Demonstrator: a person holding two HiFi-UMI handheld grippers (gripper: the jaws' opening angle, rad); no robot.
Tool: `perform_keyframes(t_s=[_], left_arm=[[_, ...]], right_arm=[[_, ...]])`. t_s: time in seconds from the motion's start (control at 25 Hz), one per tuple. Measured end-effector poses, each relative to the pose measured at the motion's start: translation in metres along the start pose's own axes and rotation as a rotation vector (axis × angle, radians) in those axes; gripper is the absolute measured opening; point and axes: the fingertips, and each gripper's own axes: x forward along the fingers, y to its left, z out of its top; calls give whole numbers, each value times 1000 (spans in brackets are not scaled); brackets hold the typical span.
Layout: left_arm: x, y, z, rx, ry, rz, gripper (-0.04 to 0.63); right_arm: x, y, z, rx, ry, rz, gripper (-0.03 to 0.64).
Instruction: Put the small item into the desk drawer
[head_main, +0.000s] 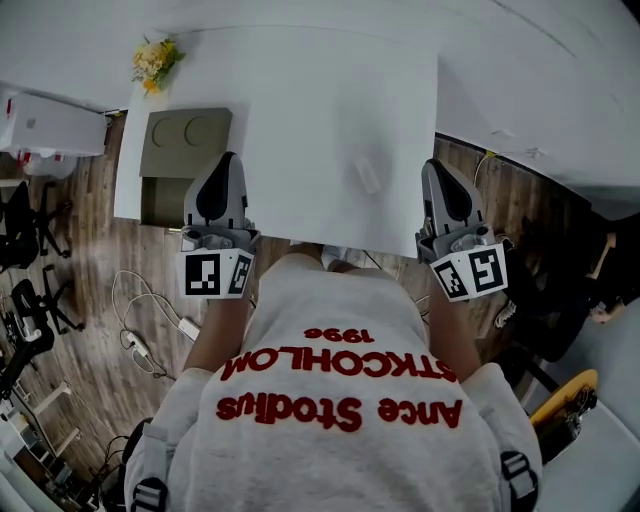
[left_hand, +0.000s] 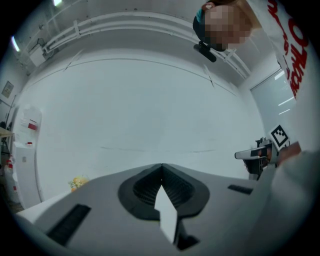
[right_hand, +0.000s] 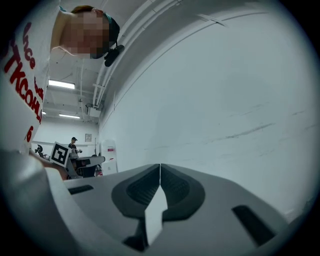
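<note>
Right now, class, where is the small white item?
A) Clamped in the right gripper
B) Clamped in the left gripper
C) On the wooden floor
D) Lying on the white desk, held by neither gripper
D: the small white item lies on the white desk, and the left gripper and the right gripper each have their jaws shut with nothing between them.

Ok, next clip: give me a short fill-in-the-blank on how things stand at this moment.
1. On the white desk, the small item lies nearer the ____ gripper.
2. The left gripper and right gripper both have their jaws ____, with nothing between them.
3. The flowers at the desk's far corner are ____.
Missing words: right; shut; yellow.
</note>
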Motion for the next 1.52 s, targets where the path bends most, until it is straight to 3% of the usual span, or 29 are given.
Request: perform_keyframes(t_s=[0.44,0.6,1.0,1.24,1.52], left_arm=[[35,5,-16,-21,42,-92,8],[44,3,-35,-45,86,-118,8],[53,-4,-83,-58,193,-178,8],[50,-10,-104,-66,239,-200,8],[52,-14,-110,-55,255,-205,8]], right_arm=[[16,-2,-18,55,63,-89,14],[27,3,-49,129,171,-76,108],[39,5,-169,182,466,-73,191],[39,4,-237,142,627,-70,210],[35,2,-273,110,757,-78,212]])
